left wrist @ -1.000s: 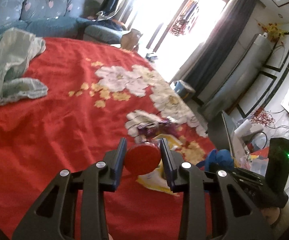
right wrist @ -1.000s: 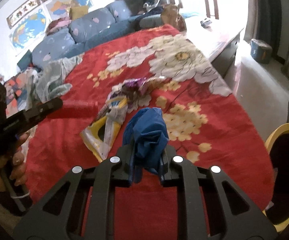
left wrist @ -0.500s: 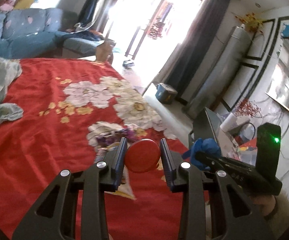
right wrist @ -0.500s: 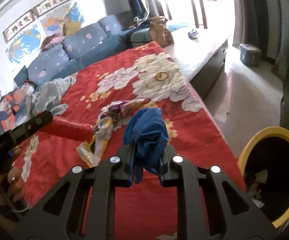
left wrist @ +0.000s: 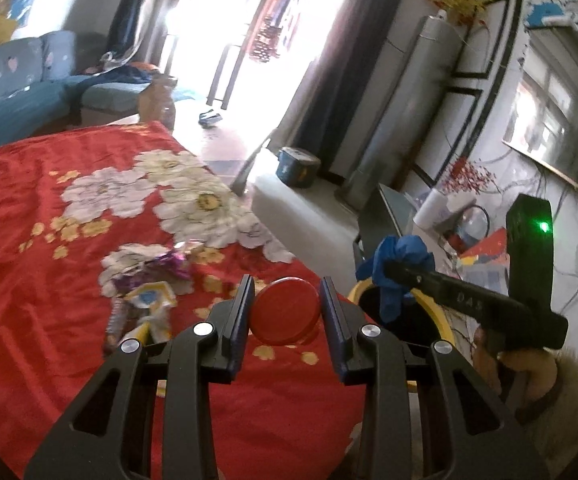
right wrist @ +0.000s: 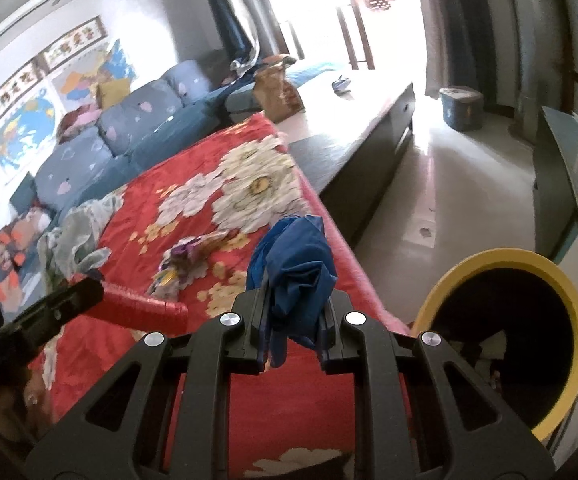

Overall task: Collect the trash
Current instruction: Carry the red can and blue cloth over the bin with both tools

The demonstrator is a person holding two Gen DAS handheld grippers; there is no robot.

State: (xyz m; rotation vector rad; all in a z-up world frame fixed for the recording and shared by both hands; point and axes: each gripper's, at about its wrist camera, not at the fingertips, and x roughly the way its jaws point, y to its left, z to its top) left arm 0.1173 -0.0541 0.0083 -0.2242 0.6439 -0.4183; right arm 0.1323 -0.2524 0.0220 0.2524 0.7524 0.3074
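My left gripper [left wrist: 287,284] is shut on a red cylindrical can [left wrist: 285,310], whose round end faces the camera. In the right wrist view the can [right wrist: 145,308] sticks out sideways from that gripper [right wrist: 97,292] over the red flowered bedcover [right wrist: 289,412]. My right gripper [right wrist: 295,292] is shut on a crumpled blue bag [right wrist: 293,276]. From the left wrist view the bag [left wrist: 397,264] hangs above the yellow-rimmed bin [left wrist: 437,312]. The bin [right wrist: 501,260], dark inside, stands on the floor just past the bed's edge, low right of the right gripper. Crumpled wrappers [left wrist: 149,300] lie on the cover.
A pale green cloth [right wrist: 81,236] lies at the cover's far left, before a blue sofa [right wrist: 137,128]. A dark low platform [right wrist: 353,148] adjoins the bed. On the floor sits a blue tub [right wrist: 461,108]. A grey cabinet [right wrist: 557,152] stands behind the bin.
Both grippers have swung right and risen a little, from over the middle of the bedcover to its edge. The yellow-rimmed bin has come into view. Both grips are unchanged.
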